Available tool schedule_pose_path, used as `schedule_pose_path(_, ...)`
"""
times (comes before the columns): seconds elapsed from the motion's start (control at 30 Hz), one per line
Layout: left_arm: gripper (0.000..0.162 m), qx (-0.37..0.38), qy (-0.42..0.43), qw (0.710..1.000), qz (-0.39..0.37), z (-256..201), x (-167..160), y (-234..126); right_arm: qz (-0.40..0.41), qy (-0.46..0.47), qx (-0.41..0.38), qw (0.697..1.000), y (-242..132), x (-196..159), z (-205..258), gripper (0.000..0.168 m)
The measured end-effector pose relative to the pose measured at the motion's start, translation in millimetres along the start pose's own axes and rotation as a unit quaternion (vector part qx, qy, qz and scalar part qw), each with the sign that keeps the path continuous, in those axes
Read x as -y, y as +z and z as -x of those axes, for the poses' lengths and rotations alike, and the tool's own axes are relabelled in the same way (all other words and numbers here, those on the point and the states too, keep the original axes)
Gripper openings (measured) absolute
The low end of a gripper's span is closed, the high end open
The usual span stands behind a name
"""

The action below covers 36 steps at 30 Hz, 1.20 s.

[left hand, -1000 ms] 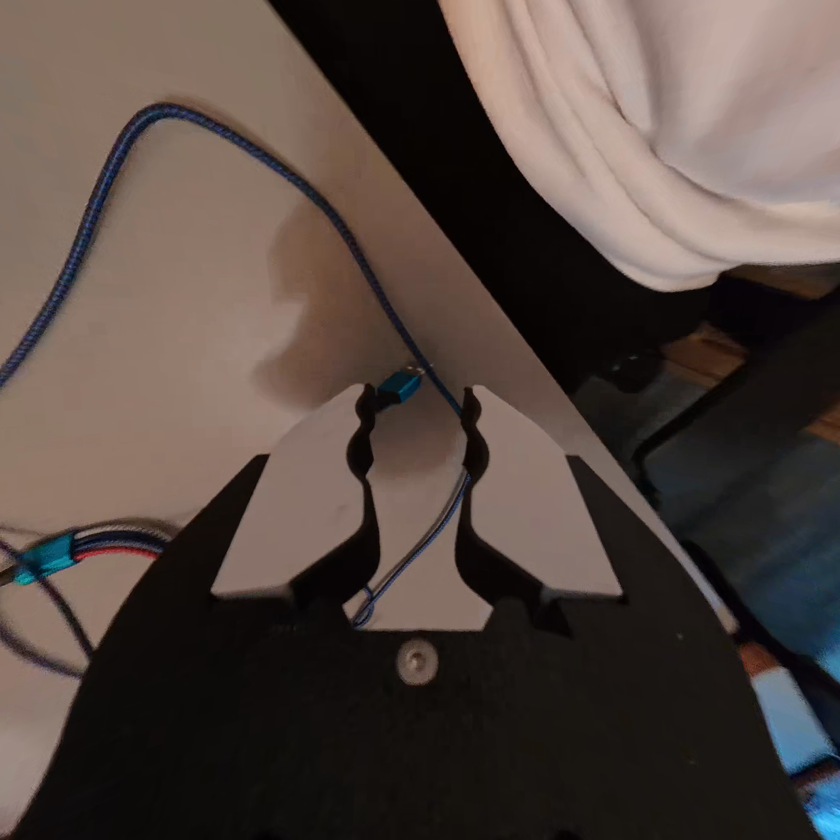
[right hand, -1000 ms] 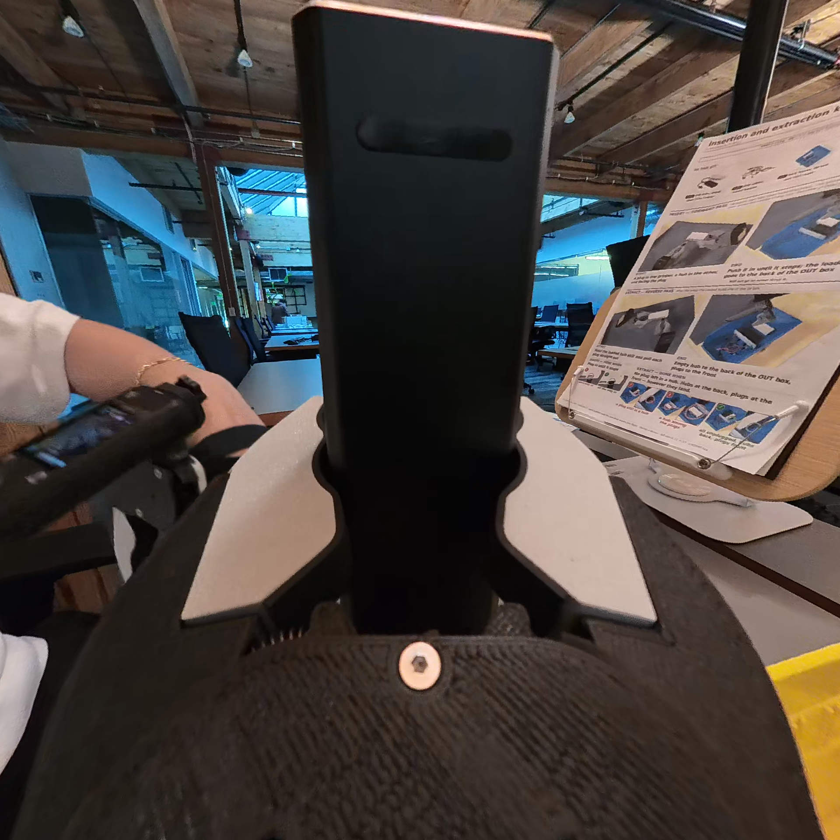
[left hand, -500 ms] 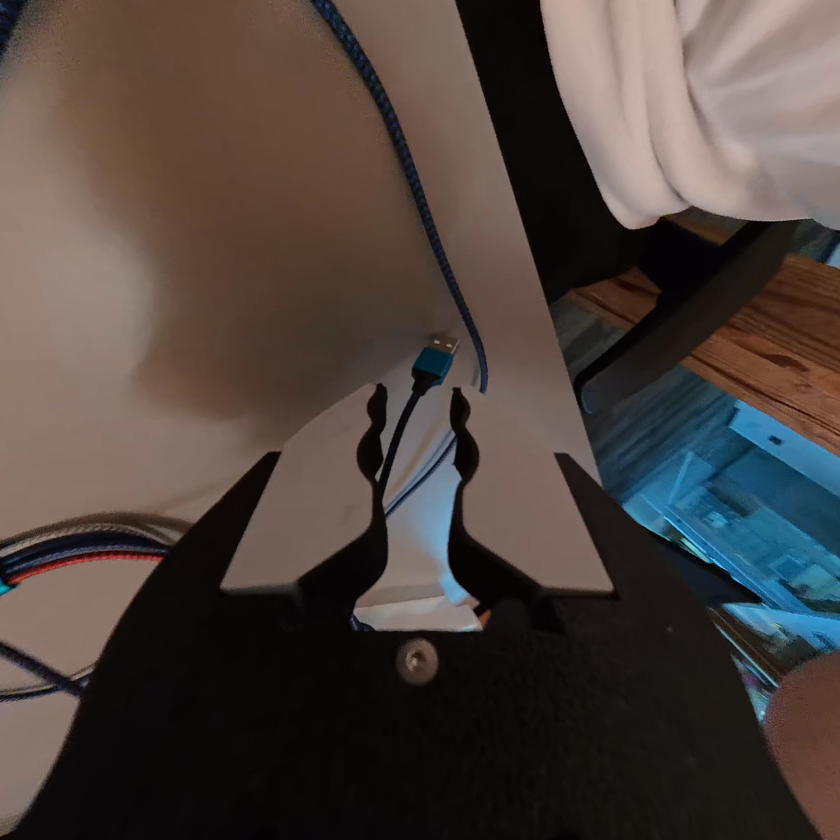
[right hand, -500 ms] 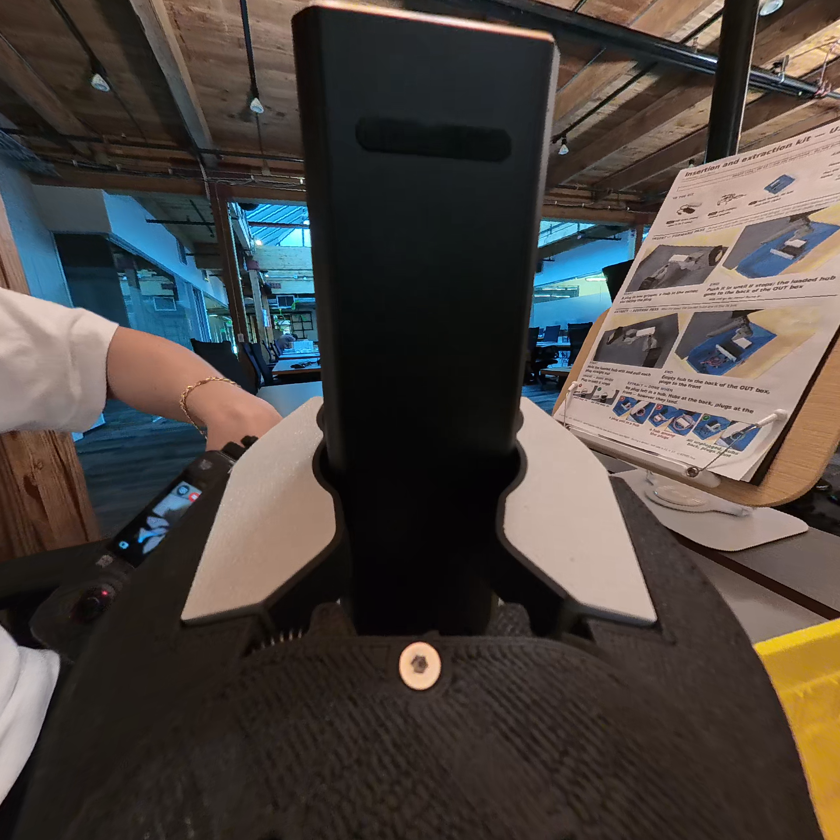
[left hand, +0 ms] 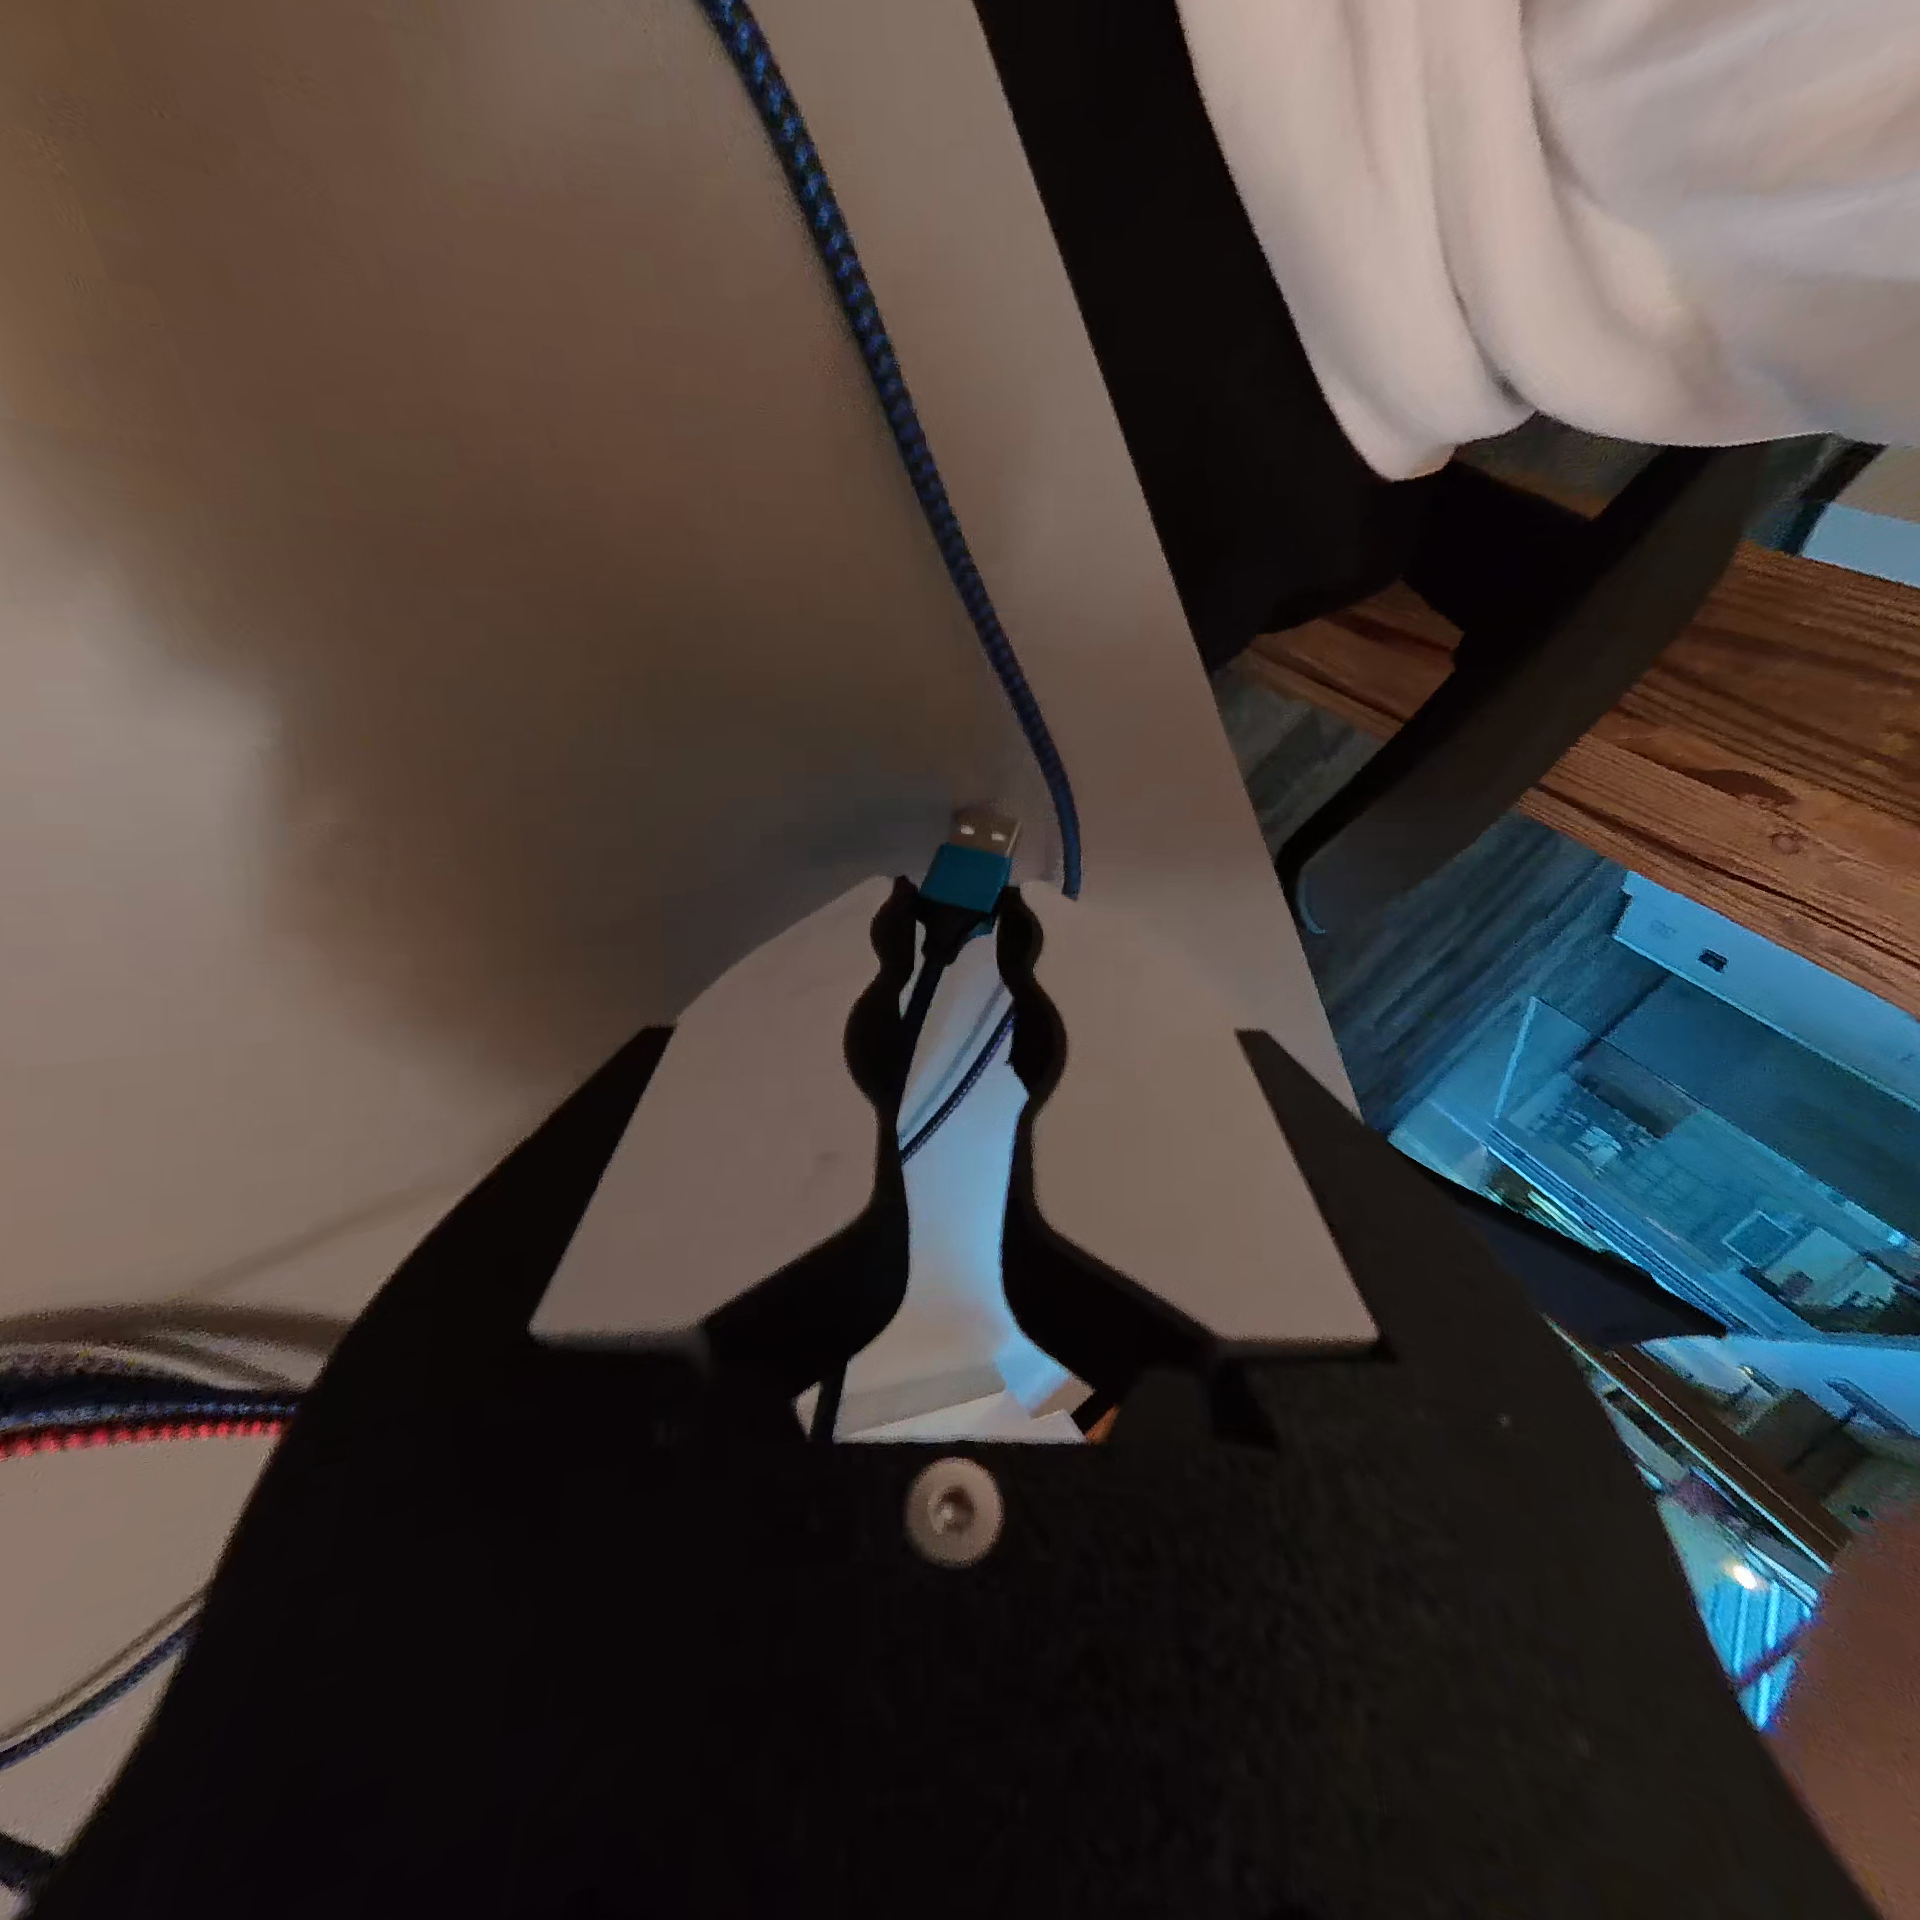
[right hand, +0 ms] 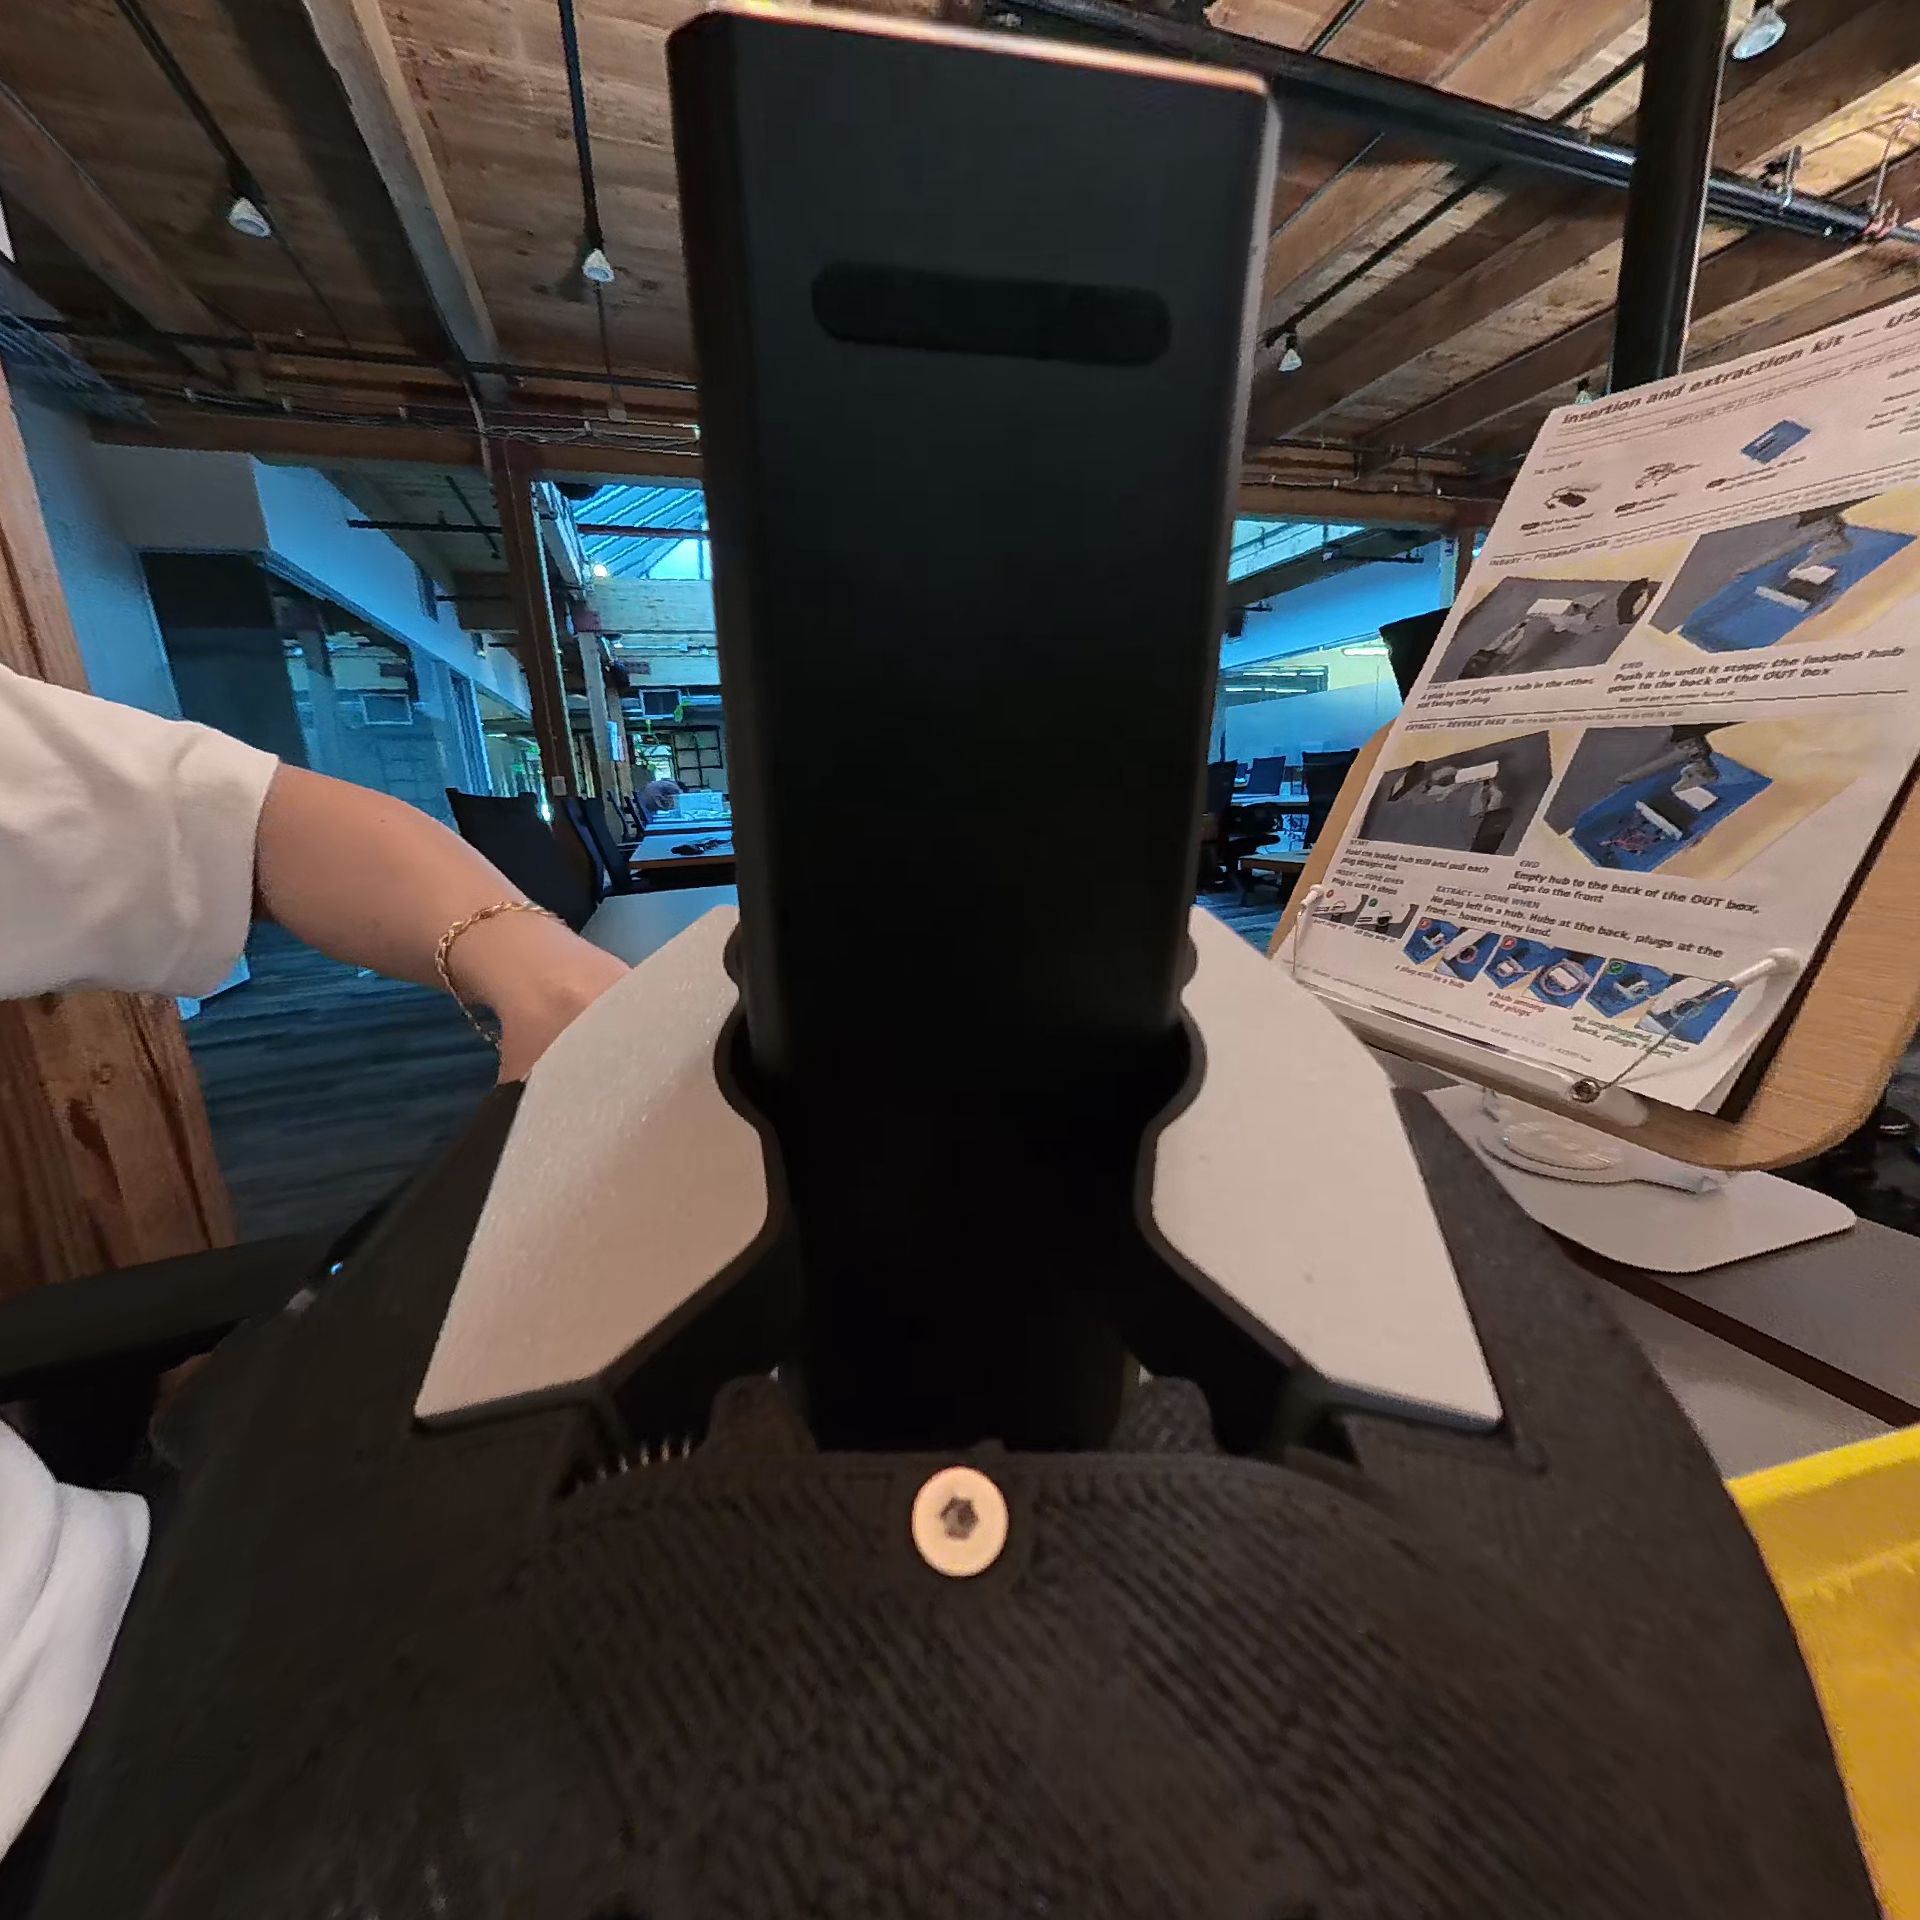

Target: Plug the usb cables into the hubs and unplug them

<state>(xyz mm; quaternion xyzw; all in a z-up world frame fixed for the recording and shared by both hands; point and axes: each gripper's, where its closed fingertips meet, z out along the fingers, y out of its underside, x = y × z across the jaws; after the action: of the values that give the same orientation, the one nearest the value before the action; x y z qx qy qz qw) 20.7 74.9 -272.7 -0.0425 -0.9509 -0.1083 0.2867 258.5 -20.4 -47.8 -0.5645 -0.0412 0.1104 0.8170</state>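
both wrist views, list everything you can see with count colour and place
usb plug: one, teal shell with silver tip, at the left tool's fingertips
braided cable: one, blue and black, curving across the table to its edge
cable bundle: several, blue, red and dark, at the left edge of the table
table: one, pale grey, under the left tool
hub: one, black, upright in the right tool
instruction sheet: one, white with photos, on a wooden stand to the right
yellow bin: one, lower right corner, mostly cut off
left tool: black with grey pads, shut on the usb plug's cable end
right tool: black with grey pads, shut on the hub
person's arm: white sleeve, gold bracelet, left side
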Motion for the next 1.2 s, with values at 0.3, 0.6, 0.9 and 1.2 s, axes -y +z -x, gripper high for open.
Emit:
schedule_pose_path(0.3,0.013,-0.002,-0.003,1.000,-0.026,-5,-7,1,-0.010,0.014,0.029,0.999,6,-2,9,0.074)
schedule_pose_path(0.6,0.013,0.131,-0.039,0.968,-0.212,21,-4,-41,-0.010,0.011,0.024,1.000,4,-1,8,0.074)
schedule_pose_path(0.9,0.012,0.152,-0.111,0.571,-0.799,-5,-47,-198,-0.033,0.010,0.012,0.999,-1,6,2,0.075)
schedule_pose_path(1.2,0.012,0.217,-0.095,0.504,-0.831,-14,-40,-235,-0.028,0.039,0.066,0.997,24,-16,21,0.074)
